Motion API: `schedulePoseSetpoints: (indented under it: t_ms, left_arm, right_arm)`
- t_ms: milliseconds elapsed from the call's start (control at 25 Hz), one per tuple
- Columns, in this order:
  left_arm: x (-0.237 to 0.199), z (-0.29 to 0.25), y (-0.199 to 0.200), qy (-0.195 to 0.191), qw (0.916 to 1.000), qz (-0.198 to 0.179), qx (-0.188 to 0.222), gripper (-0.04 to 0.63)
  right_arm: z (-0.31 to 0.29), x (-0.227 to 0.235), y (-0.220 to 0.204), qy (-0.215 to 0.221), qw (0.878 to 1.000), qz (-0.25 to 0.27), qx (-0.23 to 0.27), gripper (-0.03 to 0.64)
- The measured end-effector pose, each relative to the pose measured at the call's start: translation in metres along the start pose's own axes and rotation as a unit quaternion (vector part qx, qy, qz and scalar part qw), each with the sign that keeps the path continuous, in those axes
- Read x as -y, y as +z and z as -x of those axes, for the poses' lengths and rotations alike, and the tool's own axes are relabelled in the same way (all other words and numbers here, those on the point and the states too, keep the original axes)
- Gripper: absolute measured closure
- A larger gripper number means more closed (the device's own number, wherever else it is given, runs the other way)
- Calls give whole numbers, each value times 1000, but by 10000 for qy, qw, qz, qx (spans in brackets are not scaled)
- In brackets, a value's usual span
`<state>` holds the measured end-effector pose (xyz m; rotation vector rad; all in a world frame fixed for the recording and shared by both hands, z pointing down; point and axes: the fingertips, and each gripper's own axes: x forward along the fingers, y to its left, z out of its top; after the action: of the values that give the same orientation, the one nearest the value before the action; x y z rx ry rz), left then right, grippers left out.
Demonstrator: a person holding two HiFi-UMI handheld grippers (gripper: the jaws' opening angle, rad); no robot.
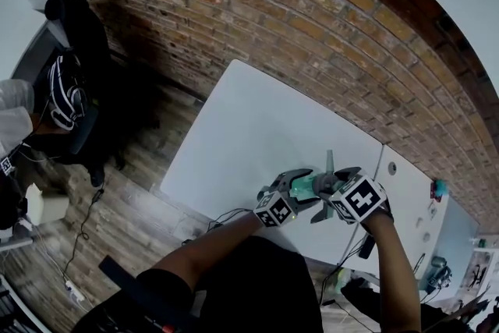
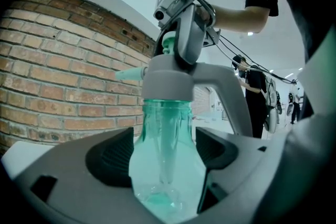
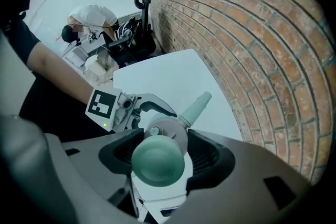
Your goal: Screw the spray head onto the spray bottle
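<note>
A translucent teal spray bottle (image 2: 167,165) stands upright between the jaws of my left gripper (image 2: 167,150), which is shut on its body. A grey spray head (image 2: 168,81) with a pale teal nozzle (image 2: 131,74) and a long trigger sits on the bottle's neck. My right gripper (image 3: 161,150) points straight down over the spray head (image 3: 169,134) and is shut on it, with the round teal top (image 3: 157,161) between its pads. In the head view both grippers (image 1: 300,187) (image 1: 337,185) meet at the bottle (image 1: 309,185) above the white table's near edge.
The white table (image 1: 249,129) stands against a brick wall (image 1: 312,19), with a second white table (image 1: 409,191) at its right. Cables hang at the near edge. A black chair (image 1: 74,82) and a seated person (image 3: 92,18) are off to the left.
</note>
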<state>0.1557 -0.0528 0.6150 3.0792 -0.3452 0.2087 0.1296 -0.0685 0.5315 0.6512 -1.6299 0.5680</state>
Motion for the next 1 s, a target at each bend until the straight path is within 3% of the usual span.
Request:
schedulePoseSetpoints:
  t_ms: [440,840,1000]
  left_arm:
    - [0,-1,1,-36,10000,46,15,245]
    - [-1,0,0,-89,9999,89,-20,245]
    - [-1,-1,0,-48,9999,78,-47,245]
  right_arm:
    - [3,2,-1,-9,9993,-280,247,353]
    - [26,0,4,131,9978,112,644,353]
    - [44,-4,10,214,9943,537,898,353]
